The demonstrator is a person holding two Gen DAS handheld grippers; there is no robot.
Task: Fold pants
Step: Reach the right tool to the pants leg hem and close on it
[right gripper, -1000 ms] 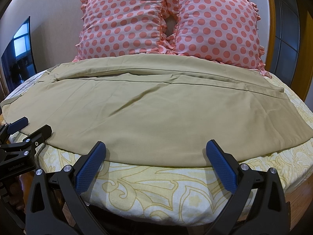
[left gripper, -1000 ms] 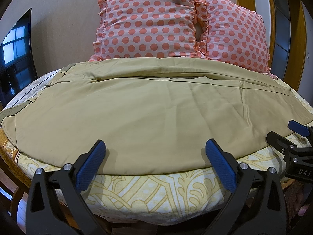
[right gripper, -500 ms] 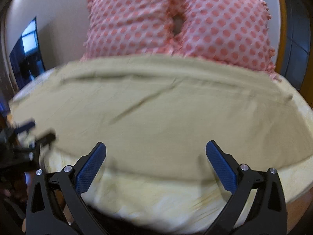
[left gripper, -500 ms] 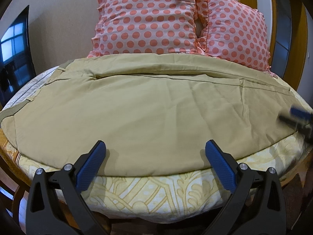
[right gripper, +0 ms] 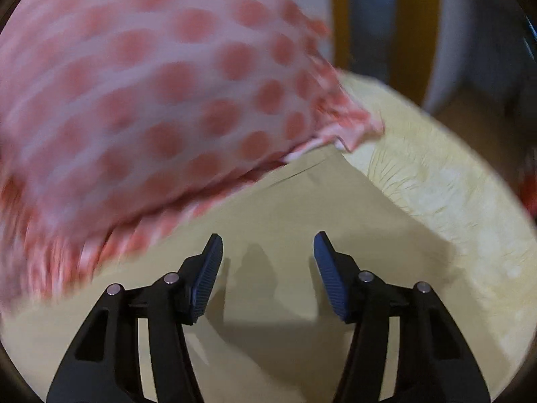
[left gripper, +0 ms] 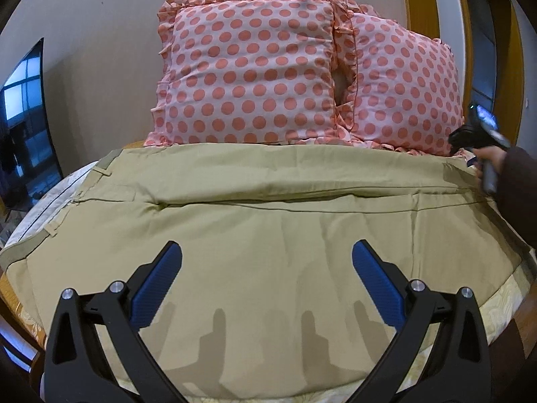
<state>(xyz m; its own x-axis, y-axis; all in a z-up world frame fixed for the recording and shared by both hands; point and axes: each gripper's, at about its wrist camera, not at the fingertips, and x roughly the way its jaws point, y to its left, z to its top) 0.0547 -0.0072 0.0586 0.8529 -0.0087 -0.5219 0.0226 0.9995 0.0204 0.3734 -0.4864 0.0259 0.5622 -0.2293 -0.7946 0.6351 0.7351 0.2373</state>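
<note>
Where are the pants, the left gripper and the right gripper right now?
pants (left gripper: 268,221): left wrist view, on the flat tan fabric mid-garment.
left gripper (left gripper: 266,278): left wrist view, midway between its open blue fingertips.
right gripper (right gripper: 267,262): right wrist view, midway between its open fingertips, over the pants' far corner.

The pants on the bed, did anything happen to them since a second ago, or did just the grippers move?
Only the grippers moved. The right hand-held gripper went from the bed's near edge to the far right corner of the pants, beside the spotted pillow, jaws narrower but still open, gripping nothing. The left hand-held gripper moved forward over the pants, still wide open. The pants stayed spread flat; the pillows did not move.
</note>
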